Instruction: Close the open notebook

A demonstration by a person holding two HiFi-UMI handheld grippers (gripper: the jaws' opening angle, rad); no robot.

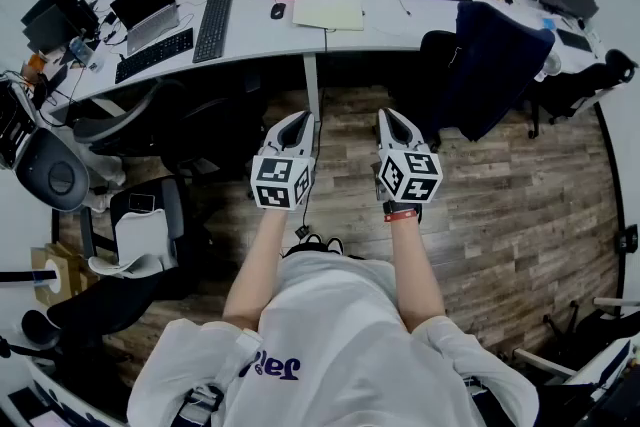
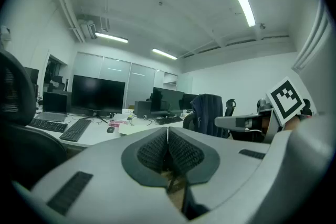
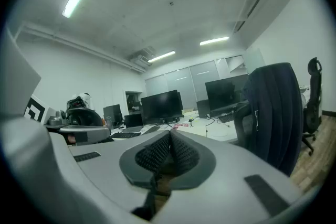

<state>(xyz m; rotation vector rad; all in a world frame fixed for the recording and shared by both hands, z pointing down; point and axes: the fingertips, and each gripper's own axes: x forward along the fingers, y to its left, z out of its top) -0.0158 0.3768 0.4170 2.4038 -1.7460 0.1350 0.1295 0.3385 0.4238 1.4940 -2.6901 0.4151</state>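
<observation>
**Standing off from the notebook, both grippers shut and empty**

Nothing is held at this moment. The left gripper is seen in its own view with the ribbed pads pressed together and nothing between them. The right gripper is shown the same way in its view. Both are held side by side in front of the body, over the wooden floor and well apart from the white surface.

The notebook lies on that surface, far ahead of both grippers. It sits just right of a dark mouse and a black keyboard. It is seen as a pale, cream-coloured flat rectangle. Its spine and loose pages cannot be made out at this range, so which side is the free cover cannot be told.

The step in hand is judged to be the approach, with the closing itself not yet begun. To do it well, the surface should be neared squarely. The chair draped with a dark jacket at the right is best kept clear of. One gripper would need to be opened before the outer edge of a cover is taken. The other could be rested on the opposite half so the notebook is not dragged. A thin cover is likely to bend, so it should be lifted from near its middle edge and folded over slowly.
</observation>
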